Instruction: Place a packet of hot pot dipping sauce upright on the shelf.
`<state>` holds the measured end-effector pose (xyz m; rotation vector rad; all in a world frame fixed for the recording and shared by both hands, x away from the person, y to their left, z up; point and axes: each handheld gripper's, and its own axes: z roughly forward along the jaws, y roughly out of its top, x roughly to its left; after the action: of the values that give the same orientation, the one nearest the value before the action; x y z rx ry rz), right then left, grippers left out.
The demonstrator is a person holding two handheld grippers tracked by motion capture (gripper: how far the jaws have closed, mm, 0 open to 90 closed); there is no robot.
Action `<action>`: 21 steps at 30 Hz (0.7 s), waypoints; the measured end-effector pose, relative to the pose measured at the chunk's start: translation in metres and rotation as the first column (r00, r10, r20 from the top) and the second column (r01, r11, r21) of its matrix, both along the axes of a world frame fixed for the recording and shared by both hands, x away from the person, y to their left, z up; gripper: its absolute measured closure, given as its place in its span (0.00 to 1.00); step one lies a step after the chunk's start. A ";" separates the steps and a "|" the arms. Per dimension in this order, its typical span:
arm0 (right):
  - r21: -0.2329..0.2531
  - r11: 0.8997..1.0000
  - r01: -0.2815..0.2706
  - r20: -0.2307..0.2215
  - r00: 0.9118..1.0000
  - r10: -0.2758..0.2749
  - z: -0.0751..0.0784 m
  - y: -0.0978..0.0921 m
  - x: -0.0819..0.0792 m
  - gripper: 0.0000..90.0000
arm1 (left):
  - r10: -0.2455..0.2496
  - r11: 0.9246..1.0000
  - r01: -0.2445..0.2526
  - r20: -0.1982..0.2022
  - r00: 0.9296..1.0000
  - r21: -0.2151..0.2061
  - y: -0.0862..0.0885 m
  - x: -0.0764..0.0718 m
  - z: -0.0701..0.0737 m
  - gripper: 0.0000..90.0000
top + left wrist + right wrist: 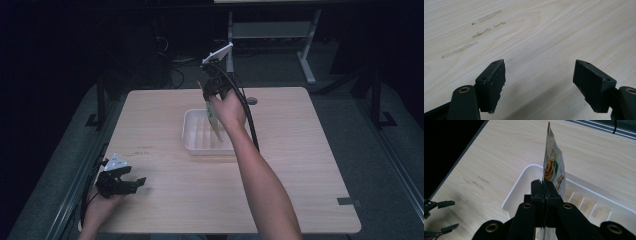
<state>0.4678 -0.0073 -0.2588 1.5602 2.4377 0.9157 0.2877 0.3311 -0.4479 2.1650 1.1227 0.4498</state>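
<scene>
Pale wooden table (300, 165) in a dark room: packet going into a white tray.

Right gripper (543, 185), jaws clamped on a flat snack packet (552, 167), holds it upright over the white slotted tray (516, 188). Left gripper (539, 75) rests open and empty near the table's front corner. Next, likely, lower the packet into the tray and release.

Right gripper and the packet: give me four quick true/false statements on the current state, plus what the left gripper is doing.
1. The right gripper is shut on the snack packet. True.
2. The packet lies flat in the white tray. False: it hangs above the tray, held on edge.
3. The left gripper holds a second packet. False: its jaws are open with nothing between them, over bare wooden table.
4. The tray sits on the table. True.
</scene>
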 end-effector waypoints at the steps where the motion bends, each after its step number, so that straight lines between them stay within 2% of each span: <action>1: 0.002 1.000 -0.001 -0.001 1.000 0.001 -0.001 0.001 0.001 0.97 | 0.001 1.000 -0.001 0.001 1.000 -0.001 0.000 0.000 0.000 0.28; 9: 0.013 1.000 0.017 0.014 1.000 -0.017 -0.001 0.006 0.008 0.97 | -0.001 1.000 0.001 0.002 1.000 -0.002 0.001 0.000 0.000 0.28; 12: 0.025 1.000 0.014 0.025 1.000 -0.015 0.001 0.008 0.008 0.97 | -0.002 1.000 0.002 0.000 1.000 0.001 0.001 0.001 0.000 0.28; 15: 0.016 1.000 0.002 0.032 0.999 -0.002 0.001 0.012 0.009 0.97 | -0.002 1.000 0.002 0.000 1.000 0.002 0.001 0.000 0.000 0.28; 21: 0.044 0.999 0.008 0.024 1.000 -0.009 -0.002 0.015 0.011 0.97 | 0.001 1.000 -0.001 0.001 1.000 -0.003 0.001 0.000 0.000 0.28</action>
<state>0.4787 0.0081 -0.2611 1.5628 2.4088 0.9877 0.2878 0.3316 -0.4480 2.1612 1.1232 0.4492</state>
